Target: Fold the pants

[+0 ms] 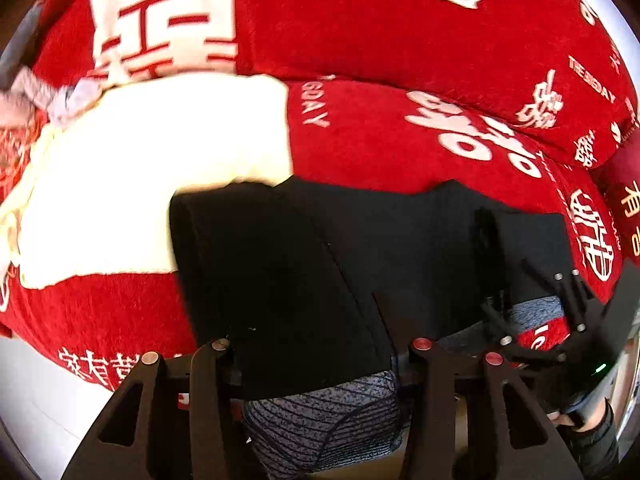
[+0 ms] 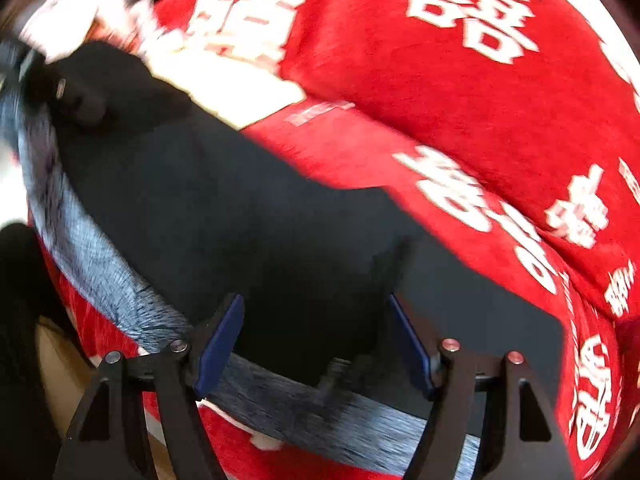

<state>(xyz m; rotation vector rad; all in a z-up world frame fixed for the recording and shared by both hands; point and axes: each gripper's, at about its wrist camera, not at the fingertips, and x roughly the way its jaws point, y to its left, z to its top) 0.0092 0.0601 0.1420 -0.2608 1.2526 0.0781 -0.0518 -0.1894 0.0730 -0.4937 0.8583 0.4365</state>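
ITEM: pants (image 1: 304, 264), black w/ grey waistband (image 1: 328, 420). Lies across the red bedcover (image 1: 400, 32), waistband at its near edge.
HANDLING: likely soft, light, limp; sags and slides on pile fabric. Take it at the waistband, thickest part.
Left claw (image 1: 316, 364): clamped on waistband.
Right claw (image 2: 316, 340): apart, your pads (image 2: 220, 344) straddle cloth w/o pressing.

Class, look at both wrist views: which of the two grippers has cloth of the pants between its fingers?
The left gripper: the pants and their grey waistband run up between its fingers. The right gripper stands wide over the cloth, blue pads bare.
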